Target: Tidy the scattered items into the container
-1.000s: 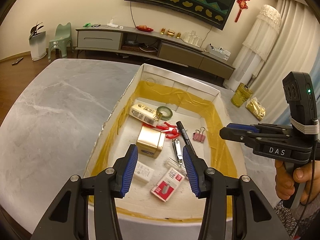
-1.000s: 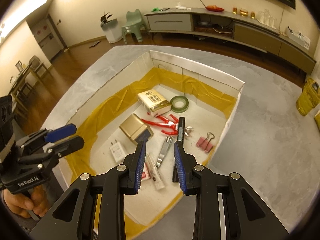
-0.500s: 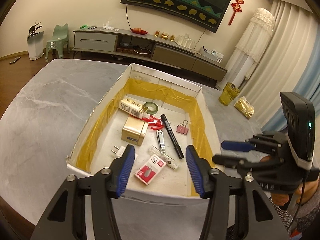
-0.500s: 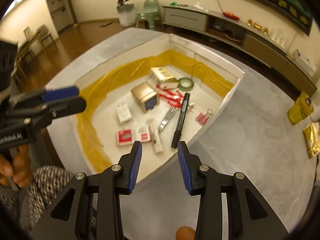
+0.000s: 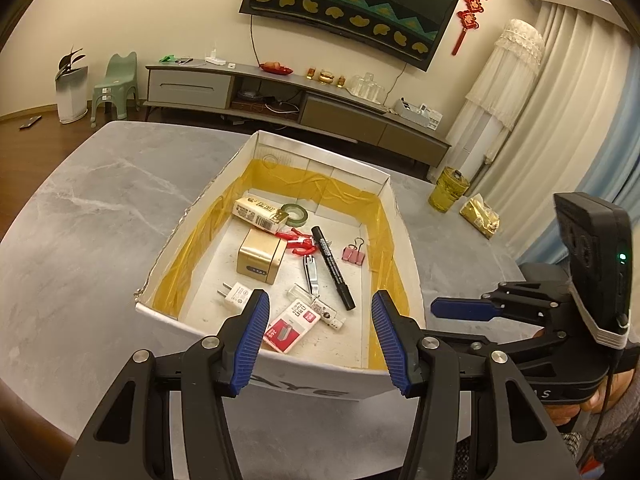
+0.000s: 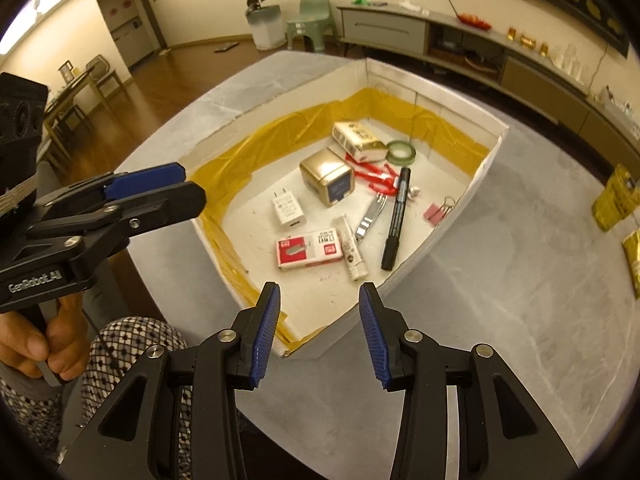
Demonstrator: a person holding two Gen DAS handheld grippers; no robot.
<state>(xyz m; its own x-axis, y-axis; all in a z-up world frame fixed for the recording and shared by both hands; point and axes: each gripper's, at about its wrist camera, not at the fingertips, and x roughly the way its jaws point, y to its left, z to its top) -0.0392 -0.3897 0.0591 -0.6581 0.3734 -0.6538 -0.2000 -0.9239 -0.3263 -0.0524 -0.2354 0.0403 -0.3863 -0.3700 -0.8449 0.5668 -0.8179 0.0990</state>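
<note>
A white cardboard box (image 5: 312, 384) lined with yellow tape sits on the grey table. It holds a black marker (image 5: 333, 268), a gold cube (image 5: 260, 256), a white charger plug (image 5: 236, 296), a red-and-white staples box (image 5: 290, 326), a nail clipper (image 5: 311, 280), a pink binder clip (image 5: 354, 254) and a green tape roll (image 5: 294, 214). My left gripper (image 5: 322, 340) hangs open and empty over the box's near wall. In the right wrist view my right gripper (image 6: 320, 336) is open and empty above the box's near corner (image 6: 288, 350), with the marker (image 6: 396, 220) beyond it.
A yellow jar (image 5: 448, 192) and a gold packet (image 5: 480, 216) stand on the table (image 5: 100, 220) right of the box. A person's patterned trouser leg (image 6: 132, 344) is at the table edge. A long low cabinet lines the far wall.
Both grippers have drawn back from over the box's inside toward its near edge, and their fingers have spread a little wider. The items in the box have not moved.
</note>
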